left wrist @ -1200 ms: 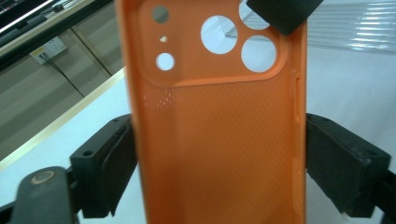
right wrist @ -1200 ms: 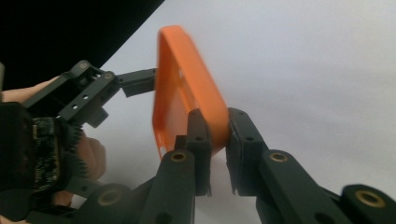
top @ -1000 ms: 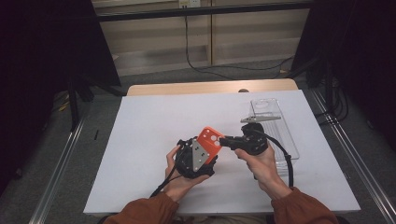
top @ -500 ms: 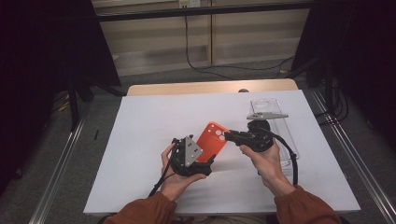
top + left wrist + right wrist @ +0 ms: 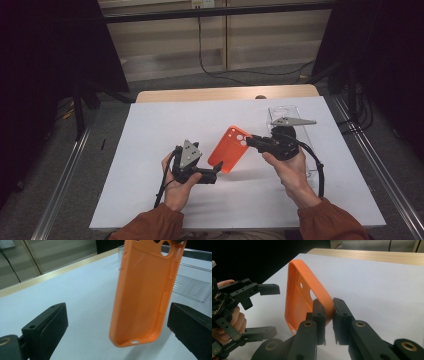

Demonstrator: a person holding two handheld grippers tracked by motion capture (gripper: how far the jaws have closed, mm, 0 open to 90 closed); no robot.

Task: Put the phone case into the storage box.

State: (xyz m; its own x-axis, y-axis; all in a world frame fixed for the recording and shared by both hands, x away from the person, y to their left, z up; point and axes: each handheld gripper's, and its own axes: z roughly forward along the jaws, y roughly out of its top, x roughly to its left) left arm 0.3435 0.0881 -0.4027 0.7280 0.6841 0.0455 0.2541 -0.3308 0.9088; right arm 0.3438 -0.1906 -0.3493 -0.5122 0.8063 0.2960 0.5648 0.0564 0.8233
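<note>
An orange phone case (image 5: 229,149) hangs above the white table, its hollow side toward my left gripper. My right gripper (image 5: 250,141) is shut on the case's upper edge near the camera cut-out; in the right gripper view its pads (image 5: 319,312) pinch the case's rim (image 5: 299,297). My left gripper (image 5: 214,172) lies to the left of and below the case. Its jaws have just been opening. In the left gripper view the case (image 5: 142,297) stands between the wide jaws, and neither pad (image 5: 52,317) touches it.
A clear plastic tray (image 5: 292,112) lies at the right rear of the white sheet (image 5: 150,150), just behind my right hand, seen also as the clear tray (image 5: 192,287). A wooden table edge (image 5: 200,94) runs along the back. Metal rails flank both sides.
The left gripper let go of the orange case, opened wide and drew back to the left. The right gripper kept its hold, and the case now hangs from it alone.
</note>
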